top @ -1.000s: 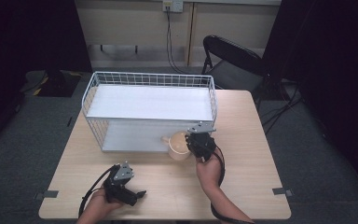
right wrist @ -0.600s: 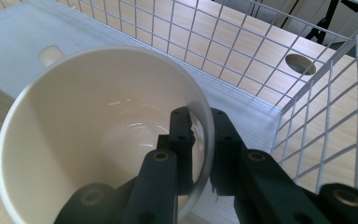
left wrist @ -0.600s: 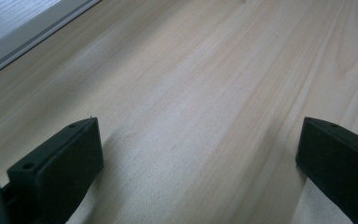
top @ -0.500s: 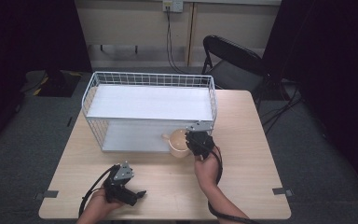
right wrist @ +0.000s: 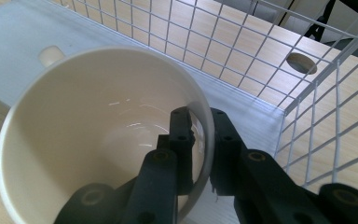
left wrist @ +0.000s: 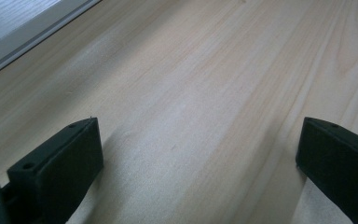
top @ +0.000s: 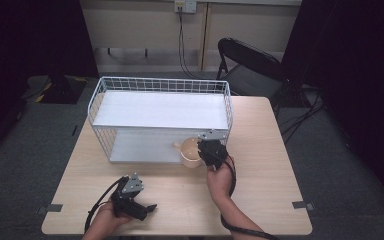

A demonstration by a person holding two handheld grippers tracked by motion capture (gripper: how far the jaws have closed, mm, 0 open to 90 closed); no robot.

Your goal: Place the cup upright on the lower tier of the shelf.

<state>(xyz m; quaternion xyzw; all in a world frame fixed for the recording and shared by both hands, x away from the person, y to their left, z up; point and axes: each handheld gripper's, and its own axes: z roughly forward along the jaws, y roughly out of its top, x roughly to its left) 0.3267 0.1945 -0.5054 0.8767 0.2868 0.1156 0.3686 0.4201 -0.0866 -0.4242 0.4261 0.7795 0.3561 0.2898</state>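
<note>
Wooden table [top: 260, 130], light grain, pale top. Round hole [right wrist: 302, 63] in the tabletop, seen through wire mesh in the right gripper view, at about 1 o'clock. Black folding chair [top: 250, 65] just beyond the table's far edge, at about 1 o'clock from table centre. Wall outlet [top: 185, 6] at 12 o'clock, two cables [top: 181, 37] hanging from it down the wall. Grey carpet [top: 40, 135] all round. Tape marks [top: 54, 208] on the near corners, at 7 and 5 o'clock.
</note>
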